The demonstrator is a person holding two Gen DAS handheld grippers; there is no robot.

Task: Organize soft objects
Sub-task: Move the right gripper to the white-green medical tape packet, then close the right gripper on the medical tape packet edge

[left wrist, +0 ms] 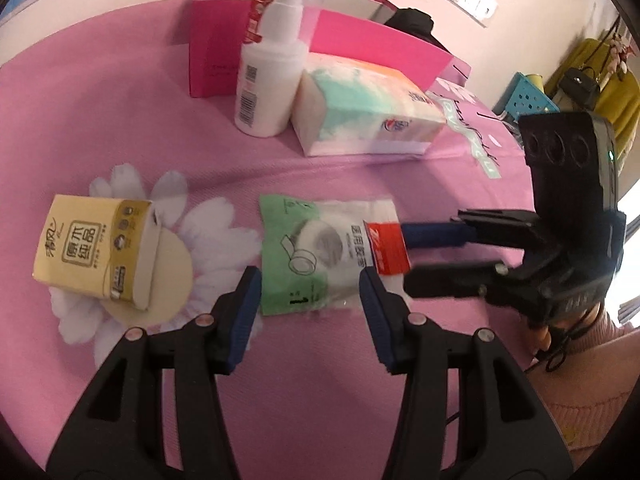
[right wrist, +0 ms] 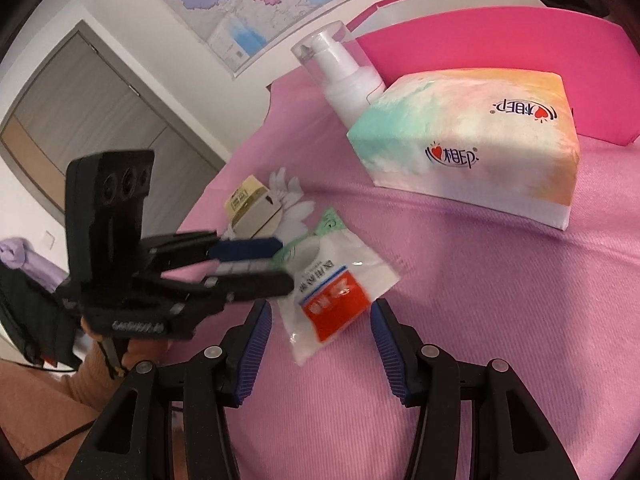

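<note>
Low in the frame's centre, the tape packet (left wrist: 320, 252) lies flat on the pink cloth (left wrist: 120, 120); left gripper (left wrist: 310, 280) and right gripper (right wrist: 320, 312) both gape (neither grips). Grasping seems next: straddle an edge, close.

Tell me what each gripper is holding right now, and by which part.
Nothing is held. The left gripper and right gripper are both open around the flat green-and-clear plastic packet on the pink cloth.
</note>
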